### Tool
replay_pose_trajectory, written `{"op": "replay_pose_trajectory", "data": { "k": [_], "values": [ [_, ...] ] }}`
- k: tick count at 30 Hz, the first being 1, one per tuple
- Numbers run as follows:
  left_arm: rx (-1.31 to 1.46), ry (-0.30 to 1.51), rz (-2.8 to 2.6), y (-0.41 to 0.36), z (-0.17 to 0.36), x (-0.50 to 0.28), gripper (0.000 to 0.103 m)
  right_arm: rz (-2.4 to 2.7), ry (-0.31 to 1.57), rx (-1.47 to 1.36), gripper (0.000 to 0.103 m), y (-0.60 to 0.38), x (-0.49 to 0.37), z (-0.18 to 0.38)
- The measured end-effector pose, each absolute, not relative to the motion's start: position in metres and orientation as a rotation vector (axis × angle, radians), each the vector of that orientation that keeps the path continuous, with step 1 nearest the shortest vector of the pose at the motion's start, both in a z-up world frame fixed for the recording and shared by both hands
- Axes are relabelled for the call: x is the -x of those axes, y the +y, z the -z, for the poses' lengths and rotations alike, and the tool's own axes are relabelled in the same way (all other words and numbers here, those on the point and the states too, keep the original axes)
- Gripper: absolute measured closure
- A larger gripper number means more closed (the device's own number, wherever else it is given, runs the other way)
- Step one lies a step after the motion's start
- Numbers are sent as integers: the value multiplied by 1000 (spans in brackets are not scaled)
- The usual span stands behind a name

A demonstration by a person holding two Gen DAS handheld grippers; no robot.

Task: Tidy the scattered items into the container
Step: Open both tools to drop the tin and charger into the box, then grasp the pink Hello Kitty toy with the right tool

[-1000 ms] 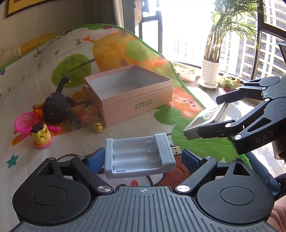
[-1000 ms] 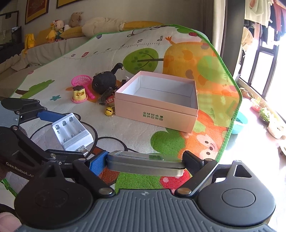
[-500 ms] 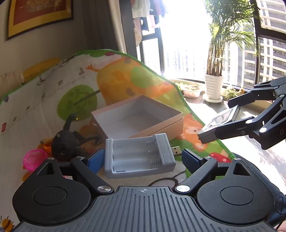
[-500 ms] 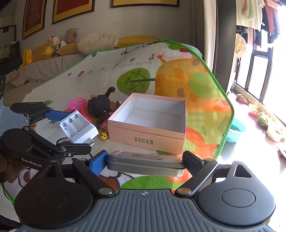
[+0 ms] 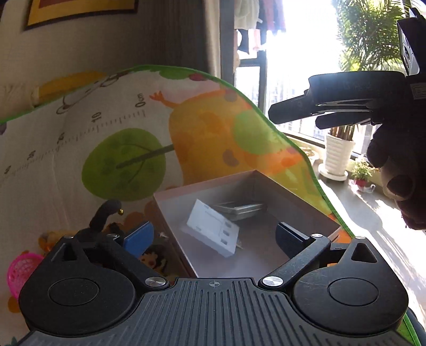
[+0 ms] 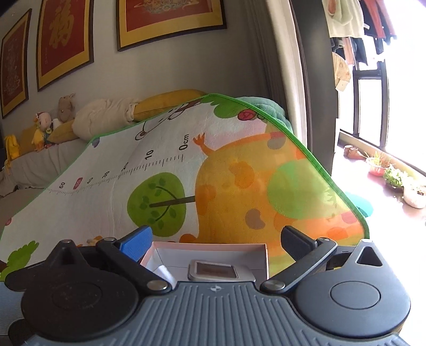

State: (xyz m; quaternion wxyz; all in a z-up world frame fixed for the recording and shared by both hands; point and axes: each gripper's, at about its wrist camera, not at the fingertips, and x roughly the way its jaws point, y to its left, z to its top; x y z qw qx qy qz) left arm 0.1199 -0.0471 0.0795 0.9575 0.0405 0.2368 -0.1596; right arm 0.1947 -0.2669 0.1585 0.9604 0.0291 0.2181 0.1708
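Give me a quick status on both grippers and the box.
Left gripper and right gripper open, jaws just opened, nothing between them. Battery charger and metal tin lie inside pink box. Black plush, pink basket outside.

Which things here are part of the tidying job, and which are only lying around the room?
Part of the job:
- pink box
- white battery charger, in the box
- metal tin, in the box
- pink toy basket, on the mat
- black plush toy, on the mat

Only lying around:
- potted plant
- framed pictures
- stuffed animals on the sofa
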Motion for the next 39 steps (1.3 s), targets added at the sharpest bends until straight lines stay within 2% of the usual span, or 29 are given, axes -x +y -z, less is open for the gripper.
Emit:
{"op": "replay_pose_trajectory", "data": {
  "k": [6, 11, 13, 15, 16, 17, 18, 24, 29, 30, 32, 39],
  "values": [
    [-98, 555, 157, 4, -51, -66, 0, -314, 467, -81, 0, -269, -180, -138],
    [-20, 644, -19, 56, -24, -42, 0, -427, 423, 115, 1, -215, -128, -118],
    [35, 656, -87, 73, -17, -34, 0, -506, 397, 236, 13, -184, -103, -107],
    [104, 662, -126, 86, -13, -31, 0, -578, 403, 337, 36, -154, -83, -94],
    [135, 659, -136, 90, -12, -29, 0, -610, 427, 376, 43, -140, -76, -86],
    [155, 645, -149, 93, -13, -27, 0, -635, 459, 409, 55, -128, -72, -78],
    [168, 632, -161, 95, -13, -25, 0, -645, 489, 432, 61, -119, -68, -69],
    [203, 584, -148, 96, -13, -16, 0, -569, 565, 448, 73, -95, -69, -28],
    [293, 578, -118, 108, -11, -16, 0, -506, 549, 490, 74, -84, -79, -12],
    [307, 576, -116, 109, -11, -15, 0, -505, 541, 497, 76, -84, -78, -11],
    [311, 573, -115, 110, -10, -15, 0, -514, 558, 482, 86, -85, -79, -13],
    [302, 575, -119, 108, -10, -15, 0, -678, 634, 365, 87, -116, -44, -33]
  ]
}}
